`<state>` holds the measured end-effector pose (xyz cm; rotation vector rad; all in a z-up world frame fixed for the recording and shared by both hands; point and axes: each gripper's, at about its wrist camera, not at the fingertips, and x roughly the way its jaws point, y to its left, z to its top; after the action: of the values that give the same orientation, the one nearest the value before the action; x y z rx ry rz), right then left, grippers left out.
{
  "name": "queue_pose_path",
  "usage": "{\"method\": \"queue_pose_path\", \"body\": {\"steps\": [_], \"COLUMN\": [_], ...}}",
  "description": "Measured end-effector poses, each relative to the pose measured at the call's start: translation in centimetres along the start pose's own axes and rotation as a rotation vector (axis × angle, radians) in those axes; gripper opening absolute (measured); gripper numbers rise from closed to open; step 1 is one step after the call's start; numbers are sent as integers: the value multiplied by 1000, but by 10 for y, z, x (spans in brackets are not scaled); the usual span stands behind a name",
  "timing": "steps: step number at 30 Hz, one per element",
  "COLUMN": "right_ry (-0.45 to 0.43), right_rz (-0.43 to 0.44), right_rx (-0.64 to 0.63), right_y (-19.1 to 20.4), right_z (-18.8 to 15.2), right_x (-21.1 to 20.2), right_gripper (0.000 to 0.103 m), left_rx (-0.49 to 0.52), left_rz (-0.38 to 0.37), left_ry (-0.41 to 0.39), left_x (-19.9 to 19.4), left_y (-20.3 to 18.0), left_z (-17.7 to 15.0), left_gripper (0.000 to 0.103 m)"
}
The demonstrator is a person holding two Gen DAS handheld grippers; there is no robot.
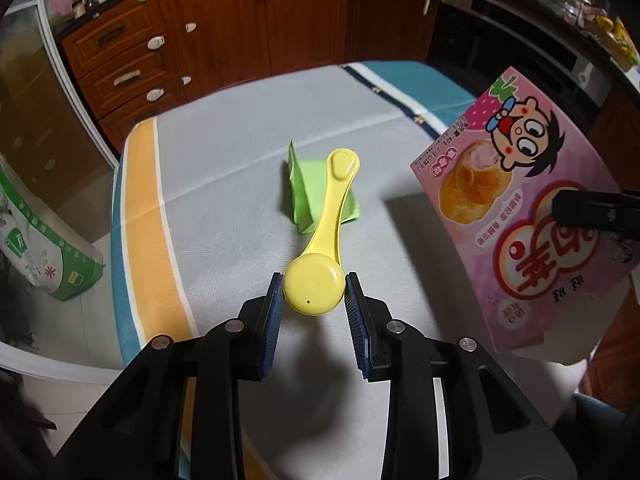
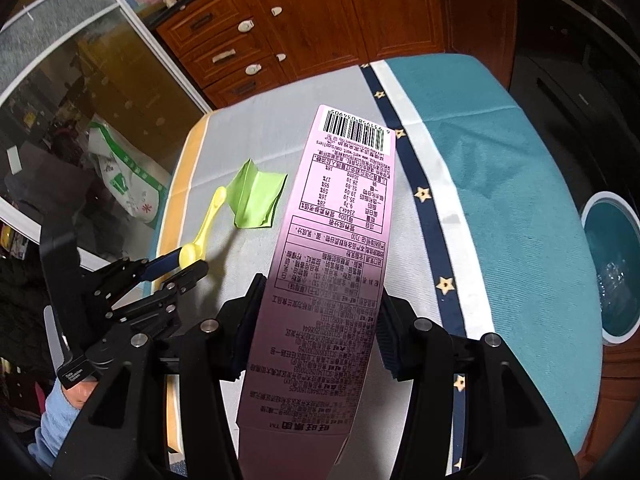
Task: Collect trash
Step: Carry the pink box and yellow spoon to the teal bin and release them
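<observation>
My left gripper (image 1: 314, 296) is shut on the round bowl of a yellow plastic spoon (image 1: 325, 232), whose handle points away from me, lifted above the table. Under the handle lies a folded green paper (image 1: 310, 190) on the cloth. My right gripper (image 2: 320, 316) is shut on a pink snack box (image 2: 332, 264), held by its narrow sides with the barcode end pointing away. The left wrist view shows that same box (image 1: 532, 216) at the right, cartoon face outward. In the right wrist view the left gripper (image 2: 188, 262) holds the spoon (image 2: 202, 228) beside the green paper (image 2: 258, 196).
The table wears a grey, yellow-striped and teal cloth (image 1: 224, 152). A teal bin (image 2: 612, 268) with clear plastic inside stands on the floor at the table's right. A green-and-white sack (image 1: 44, 244) leans on the floor at the left. Wooden cabinets (image 1: 248, 28) stand behind.
</observation>
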<state>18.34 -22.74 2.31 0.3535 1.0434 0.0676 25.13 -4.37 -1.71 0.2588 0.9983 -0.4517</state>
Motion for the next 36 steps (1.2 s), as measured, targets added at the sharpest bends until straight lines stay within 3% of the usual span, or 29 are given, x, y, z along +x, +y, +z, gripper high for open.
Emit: {"method": "queue_pose_path", "body": {"steps": [6, 15, 21, 29, 36], "right_ry": [-34, -115, -176, -253, -246], "right_rz": [38, 67, 56, -14, -95], "right_rx": [27, 94, 191, 336, 429], "right_y": [-18, -67, -130, -244, -332], "right_z": [-6, -19, -29, -48, -64], "right_x": [-22, -64, -93, -135, -148], "right_gripper": [48, 48, 48, 48, 48], "left_rx": [25, 129, 227, 380, 480], "left_rz": [-6, -42, -93, -159, -213], "left_ry": [-26, -38, -23, 29, 93], "left_x": [-26, -40, -32, -2, 35], "left_y": [-20, -93, -164, -278, -373], "left_z": [3, 27, 51, 78, 89], "left_gripper": [32, 32, 32, 32, 32]}}
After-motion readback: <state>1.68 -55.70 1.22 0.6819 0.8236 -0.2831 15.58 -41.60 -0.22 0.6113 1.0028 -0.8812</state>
